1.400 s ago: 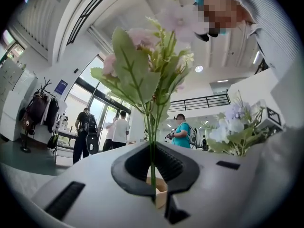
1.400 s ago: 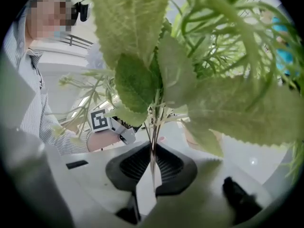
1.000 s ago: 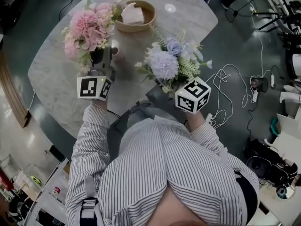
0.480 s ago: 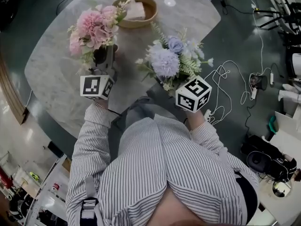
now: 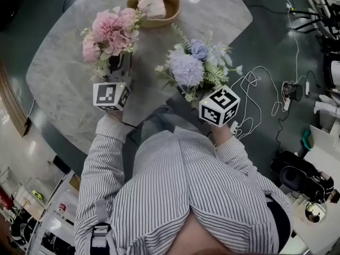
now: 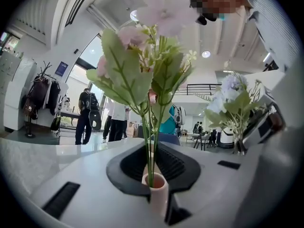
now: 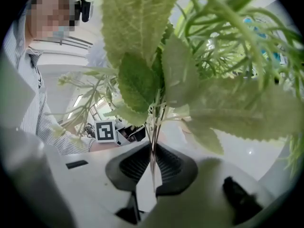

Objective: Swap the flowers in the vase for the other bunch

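— Left gripper (image 6: 153,156) first: what of the jaws?

— Just been easing apart. Now slightly spread, with the green stems of the pink bunch (image 5: 109,32) upright in the gap and no pad pressing on them. Seen at upper left of the head view, over the grey marble table (image 5: 61,89).

— And the right gripper (image 7: 152,161)?

— Pressed together on the thin stems of the blue bunch (image 5: 190,68), right of centre in the head view, by the table's near edge.

— Any writing?

— Square black-and-white markers (image 5: 110,94) on each gripper's cube: patterns, not words. Blue sign (image 6: 61,69) at the left of the left gripper view, too small to read.

— Containers?

— Pale pink vase (image 6: 157,194), upright at bottom centre of the left gripper view, in the gap between the jaws and close to the camera, with the pink bunch's stems down its mouth. Wooden bowl (image 5: 172,16) at top centre of the head view, holding a pale crumpled lump (image 5: 153,5); cannot tell what.

— Anything one view gives and another hides?

— Vase mouth shown only in the left gripper view; from the head, hidden under blooms and gripper. Same view adds people (image 6: 88,113) standing at left in the background. Right gripper view catches the left cube's marker and a striped sleeve (image 7: 45,127) through the leaves. Head view alone gives the bowl and the white cables (image 5: 255,89) on the dark floor at right.
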`<action>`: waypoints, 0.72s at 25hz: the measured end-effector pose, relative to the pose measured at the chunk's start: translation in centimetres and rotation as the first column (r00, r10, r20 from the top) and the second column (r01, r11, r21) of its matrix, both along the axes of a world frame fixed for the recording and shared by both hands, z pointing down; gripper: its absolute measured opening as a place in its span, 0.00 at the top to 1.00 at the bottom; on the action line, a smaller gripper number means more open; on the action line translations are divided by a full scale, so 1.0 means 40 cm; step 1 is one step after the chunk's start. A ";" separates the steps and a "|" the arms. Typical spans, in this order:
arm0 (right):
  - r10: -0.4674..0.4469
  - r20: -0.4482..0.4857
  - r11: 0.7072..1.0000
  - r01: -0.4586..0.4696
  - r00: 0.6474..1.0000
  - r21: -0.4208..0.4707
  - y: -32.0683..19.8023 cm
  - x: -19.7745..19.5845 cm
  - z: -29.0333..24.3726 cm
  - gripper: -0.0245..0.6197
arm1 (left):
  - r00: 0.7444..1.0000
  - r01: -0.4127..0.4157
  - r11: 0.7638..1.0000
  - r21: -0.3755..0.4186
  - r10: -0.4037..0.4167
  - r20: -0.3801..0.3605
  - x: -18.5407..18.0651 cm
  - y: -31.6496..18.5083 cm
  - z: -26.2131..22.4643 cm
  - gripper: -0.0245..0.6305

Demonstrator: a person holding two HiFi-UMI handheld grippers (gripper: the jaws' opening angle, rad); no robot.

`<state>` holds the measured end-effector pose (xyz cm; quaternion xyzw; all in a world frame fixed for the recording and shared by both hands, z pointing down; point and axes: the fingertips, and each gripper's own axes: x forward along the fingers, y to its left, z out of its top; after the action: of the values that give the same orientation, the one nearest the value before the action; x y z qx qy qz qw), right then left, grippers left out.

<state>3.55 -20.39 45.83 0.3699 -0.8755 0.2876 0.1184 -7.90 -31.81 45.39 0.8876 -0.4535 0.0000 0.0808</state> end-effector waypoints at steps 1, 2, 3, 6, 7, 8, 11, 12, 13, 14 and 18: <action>0.001 0.000 1.000 -0.001 1.000 0.001 0.003 0.000 -0.001 0.90 | 1.000 -0.001 1.000 -0.004 0.001 0.006 0.001 0.005 0.005 0.91; 0.003 0.000 1.000 -0.003 1.000 0.001 0.006 0.001 -0.002 0.90 | 1.000 -0.003 1.000 -0.009 0.003 0.011 0.002 0.010 0.011 0.91; 0.004 0.001 1.000 -0.004 1.000 0.001 0.007 0.001 -0.002 0.90 | 1.000 -0.004 1.000 -0.015 0.004 0.013 0.002 0.013 0.017 0.90; 0.004 0.010 1.000 -0.004 1.000 -0.007 0.004 0.000 0.003 0.90 | 1.000 -0.002 0.999 -0.042 0.002 0.007 -0.001 0.008 0.037 0.89; 0.002 0.012 1.000 -0.001 1.000 -0.014 0.004 -0.002 0.007 0.90 | 1.000 -0.003 0.999 -0.051 0.003 0.007 -0.001 0.005 0.043 0.89; -0.001 0.012 1.000 0.001 1.000 -0.021 0.006 -0.003 0.011 0.90 | 1.000 -0.005 0.998 -0.058 0.006 0.008 -0.001 0.004 0.047 0.89; 0.001 0.002 1.000 -0.001 1.000 -0.019 0.001 -0.002 0.008 0.90 | 1.000 -0.010 0.998 -0.063 0.010 0.007 0.002 0.005 0.049 0.87; 0.001 0.000 1.000 -0.001 1.000 -0.020 0.001 -0.001 0.009 0.90 | 1.000 -0.009 0.998 -0.062 0.010 0.005 0.004 0.006 0.048 0.86; 0.000 -0.001 1.000 0.000 1.000 -0.021 0.002 0.001 0.011 0.90 | 1.000 -0.009 0.998 -0.063 0.009 0.003 0.006 0.005 0.048 0.84; 0.000 -0.001 1.000 0.000 1.000 -0.022 0.002 0.002 0.012 0.90 | 1.000 -0.009 0.998 -0.066 0.009 0.001 0.009 0.005 0.049 0.81; 0.000 -0.002 1.000 0.000 1.000 -0.024 0.002 0.003 0.015 0.90 | 1.000 -0.014 0.996 -0.085 0.015 0.016 0.014 0.009 0.062 0.76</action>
<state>3.66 -20.32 46.43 0.3685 -0.8719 0.2977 0.1236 -7.35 -31.44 47.86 0.8867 -0.4472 0.0270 0.1146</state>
